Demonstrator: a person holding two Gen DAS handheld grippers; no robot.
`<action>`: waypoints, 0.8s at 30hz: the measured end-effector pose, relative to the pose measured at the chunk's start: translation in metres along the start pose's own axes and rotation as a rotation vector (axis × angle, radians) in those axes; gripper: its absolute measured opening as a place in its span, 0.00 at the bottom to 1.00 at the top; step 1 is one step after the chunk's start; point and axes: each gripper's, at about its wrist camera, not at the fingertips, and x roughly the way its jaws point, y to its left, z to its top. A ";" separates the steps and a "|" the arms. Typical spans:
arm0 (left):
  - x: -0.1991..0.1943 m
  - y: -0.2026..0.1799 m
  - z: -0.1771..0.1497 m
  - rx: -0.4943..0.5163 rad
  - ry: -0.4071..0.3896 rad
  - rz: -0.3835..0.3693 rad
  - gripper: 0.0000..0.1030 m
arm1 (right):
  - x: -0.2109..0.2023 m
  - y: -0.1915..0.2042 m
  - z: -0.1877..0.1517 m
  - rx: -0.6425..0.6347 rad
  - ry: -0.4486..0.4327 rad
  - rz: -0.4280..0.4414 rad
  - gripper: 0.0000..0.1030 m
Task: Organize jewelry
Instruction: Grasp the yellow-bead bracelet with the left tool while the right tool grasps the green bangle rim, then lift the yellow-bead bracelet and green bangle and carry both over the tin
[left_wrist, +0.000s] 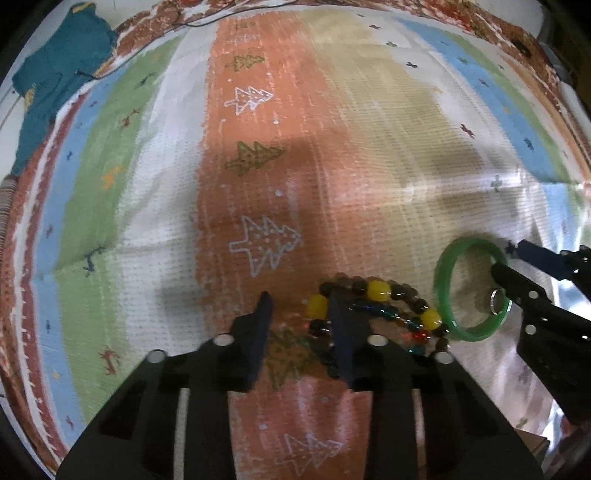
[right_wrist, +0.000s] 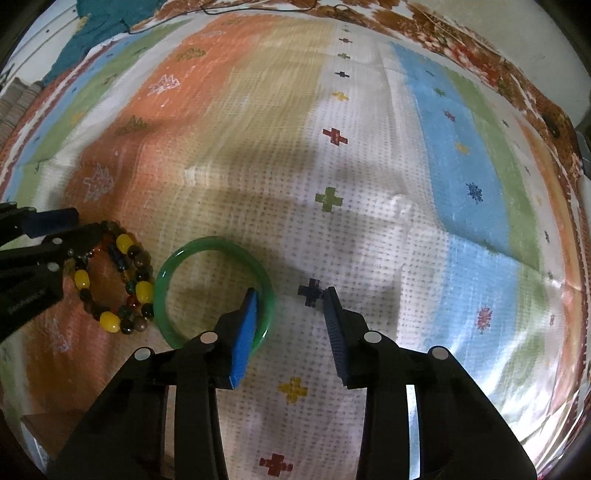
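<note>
Left wrist view, beaded bracelet (left_wrist: 380, 317) half hidden behind jaws

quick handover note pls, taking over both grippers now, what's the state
Left gripper: open, pointing down at the beaded bracelets; one finger is planted among the beads, nothing clamped.
Right gripper: open, straddling the rim of the green bangle, one finger inside the ring, one outside; not gripped yet.
Both pieces lie side by side on the striped cloth.
Done: nothing sorted so far.
Left: close on each piece, lift, and place it. No box or tray is in view.
</note>
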 end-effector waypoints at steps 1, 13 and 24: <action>0.002 -0.001 0.000 0.003 0.012 0.001 0.11 | -0.001 0.000 0.000 -0.001 0.001 0.009 0.23; -0.028 -0.008 -0.001 0.014 -0.065 0.012 0.11 | -0.017 0.002 -0.004 -0.005 -0.041 0.017 0.08; -0.069 -0.025 -0.012 0.035 -0.138 -0.043 0.11 | -0.051 -0.009 -0.015 0.041 -0.104 0.027 0.08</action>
